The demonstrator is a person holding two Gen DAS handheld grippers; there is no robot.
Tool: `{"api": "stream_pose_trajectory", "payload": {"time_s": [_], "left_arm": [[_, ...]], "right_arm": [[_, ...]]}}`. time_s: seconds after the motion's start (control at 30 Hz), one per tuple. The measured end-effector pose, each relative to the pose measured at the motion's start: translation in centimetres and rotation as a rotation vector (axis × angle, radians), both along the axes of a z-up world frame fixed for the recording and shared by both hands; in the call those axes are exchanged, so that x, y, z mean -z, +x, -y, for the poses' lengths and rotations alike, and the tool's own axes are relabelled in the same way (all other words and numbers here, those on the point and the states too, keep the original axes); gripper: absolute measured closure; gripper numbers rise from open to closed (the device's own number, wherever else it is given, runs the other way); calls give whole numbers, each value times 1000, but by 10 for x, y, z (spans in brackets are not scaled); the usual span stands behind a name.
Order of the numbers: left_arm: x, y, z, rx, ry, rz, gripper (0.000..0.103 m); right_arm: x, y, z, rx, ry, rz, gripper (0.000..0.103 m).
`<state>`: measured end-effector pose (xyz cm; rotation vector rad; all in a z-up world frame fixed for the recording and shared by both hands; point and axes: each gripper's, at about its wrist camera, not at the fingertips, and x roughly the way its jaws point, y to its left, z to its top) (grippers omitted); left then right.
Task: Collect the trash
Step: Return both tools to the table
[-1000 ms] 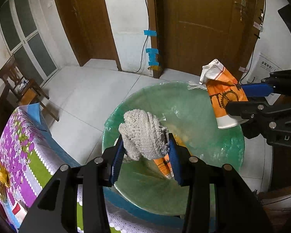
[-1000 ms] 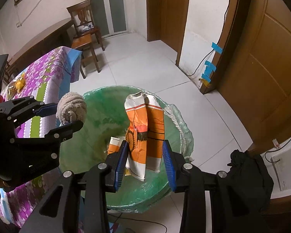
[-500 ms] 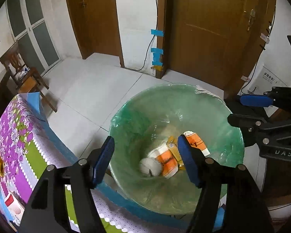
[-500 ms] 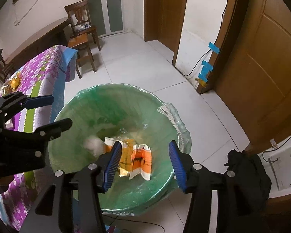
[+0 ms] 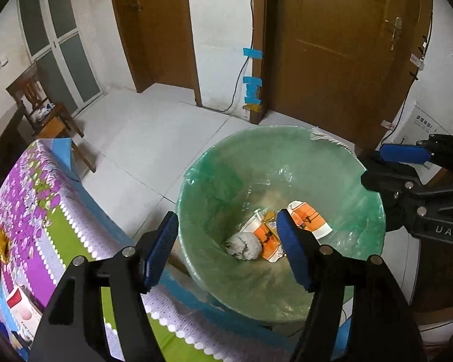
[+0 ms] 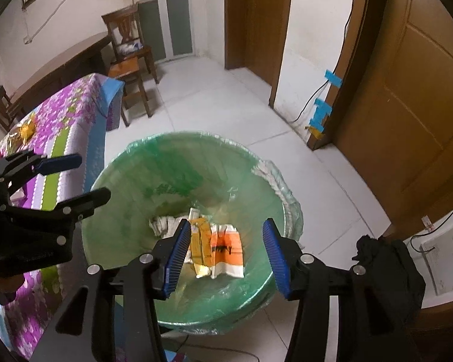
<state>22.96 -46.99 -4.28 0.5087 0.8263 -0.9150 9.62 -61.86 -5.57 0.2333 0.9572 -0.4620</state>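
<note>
From the left wrist, white floor tiles [image 5: 154,138] fill the upper frame and a floral-clothed table [image 5: 36,199] the lower left; the left hand-held gripper [image 5: 228,249], spread wide and empty, hangs over the green-lined bin [image 5: 341,163], where a grey cloth wad [image 5: 244,246] touches crumpled orange-white wrappers [image 5: 309,220]. From the right wrist, the right hand-held gripper [image 6: 226,255], also wide and empty, frames those wrappers [image 6: 226,247] at frame centre on the bin's [image 6: 154,163] glossy bottom.

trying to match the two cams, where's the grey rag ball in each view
Left wrist: grey rag ball lies at the bin bottom, left of the orange cartons.
Right wrist: grey rag ball sits left of the cartons, partly behind the near finger.
Shared landmark: green-lined bin.
</note>
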Motion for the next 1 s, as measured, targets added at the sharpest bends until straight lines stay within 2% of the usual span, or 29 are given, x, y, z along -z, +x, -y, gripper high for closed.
{"api": "stream_pose_trajectory", "payload": {"time_s": [0.1, 0.27, 0.47, 0.57, 0.83, 1.0], "left_arm": [[-3, -3, -6, -20, -4, 29, 38], [-10, -11, -19, -56, -18, 88, 38], [-21, -21, -55, -170, -78, 170, 36], [-23, -22, -76, -227, -97, 206, 36], [-28, -8, -155, -385, -113, 201, 36], [-33, -3, -221, -474, -122, 198, 34]], "right_arm": [[-5, -1, -9, 10, -42, 40, 51], [-19, -9, -30, 39, -169, 117, 51], [-36, -27, -61, 56, -341, 255, 45], [-42, -34, -79, 60, -395, 335, 40], [-51, -26, -145, -14, -460, 489, 34], [-53, -6, -205, -139, -488, 544, 30]]}}
